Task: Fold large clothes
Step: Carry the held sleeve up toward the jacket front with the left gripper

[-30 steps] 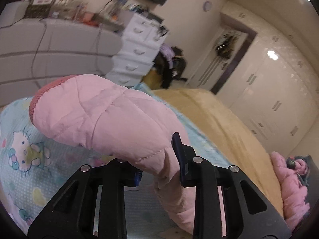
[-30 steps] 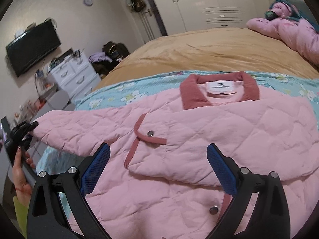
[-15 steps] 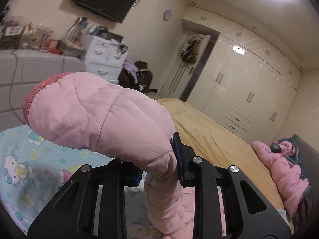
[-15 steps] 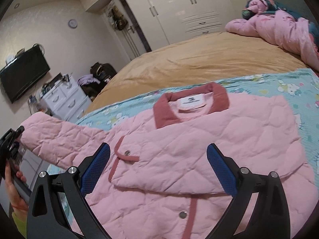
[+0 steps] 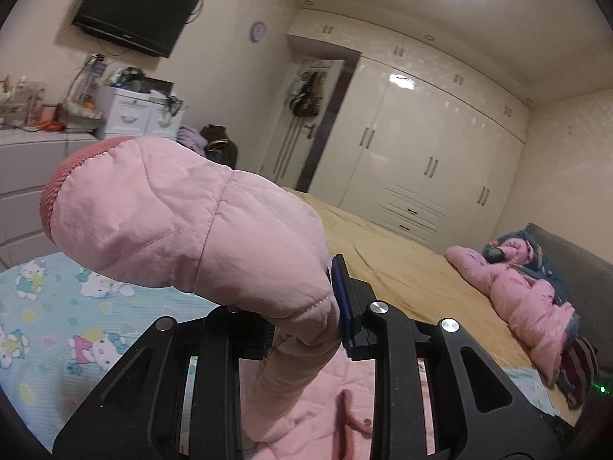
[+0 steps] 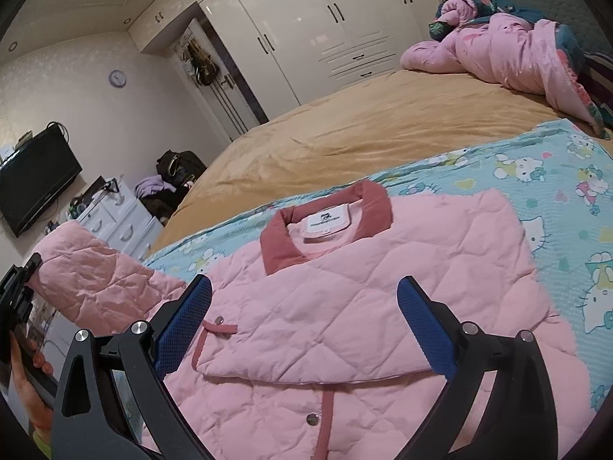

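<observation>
A pink quilted jacket (image 6: pixel 345 306) with a dark pink collar (image 6: pixel 325 222) lies face up on a light blue cartoon-print sheet (image 6: pixel 555 199). Its one sleeve is folded across the chest. My left gripper (image 5: pixel 306 329) is shut on the other sleeve (image 5: pixel 184 226) and holds it up above the bed, the dark pink cuff (image 5: pixel 57 184) pointing away. The lifted sleeve also shows at the left of the right wrist view (image 6: pixel 95 280), with the left gripper (image 6: pixel 15 299) in a hand. My right gripper (image 6: pixel 302 329) is open and empty, hovering over the jacket's chest.
A tan bedspread (image 6: pixel 364 126) covers the far half of the bed. A pink and dark bundle of bedding (image 6: pixel 517 46) lies by the headboard. White drawers (image 6: pixel 115 226), a wall TV (image 5: pixel 134 7) and white wardrobes (image 5: pixel 440 161) surround the bed.
My left gripper has lifted the sleeve higher and swung toward the jacket body. My right gripper has risen and drawn back a little, still open.
</observation>
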